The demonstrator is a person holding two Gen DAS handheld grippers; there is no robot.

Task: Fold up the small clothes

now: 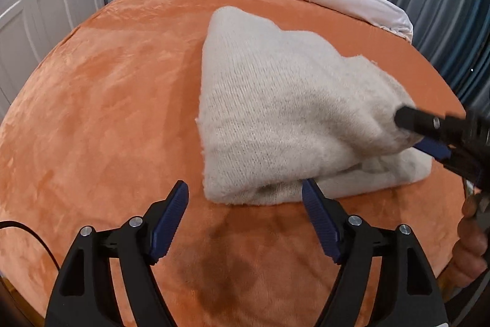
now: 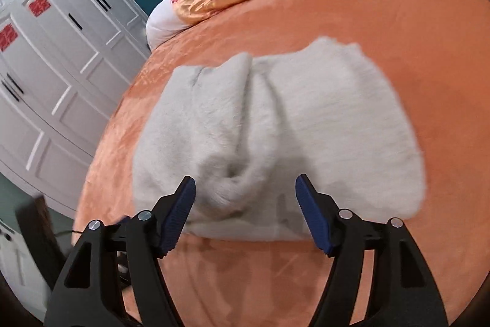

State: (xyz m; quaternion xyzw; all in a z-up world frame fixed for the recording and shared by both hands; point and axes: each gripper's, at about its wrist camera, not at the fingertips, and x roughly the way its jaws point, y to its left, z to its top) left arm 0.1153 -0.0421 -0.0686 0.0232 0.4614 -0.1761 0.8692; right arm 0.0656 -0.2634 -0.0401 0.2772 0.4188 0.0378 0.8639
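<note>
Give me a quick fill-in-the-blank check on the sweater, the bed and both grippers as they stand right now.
1. The folded sweater is ____ in colour.
2. It lies on an ____ blanket.
3. The left gripper has its jaws ____, with nothing between them.
4. The right gripper is open, with a bunched part of the ____ between its pads.

Missing words: white; orange; open; sweater
</note>
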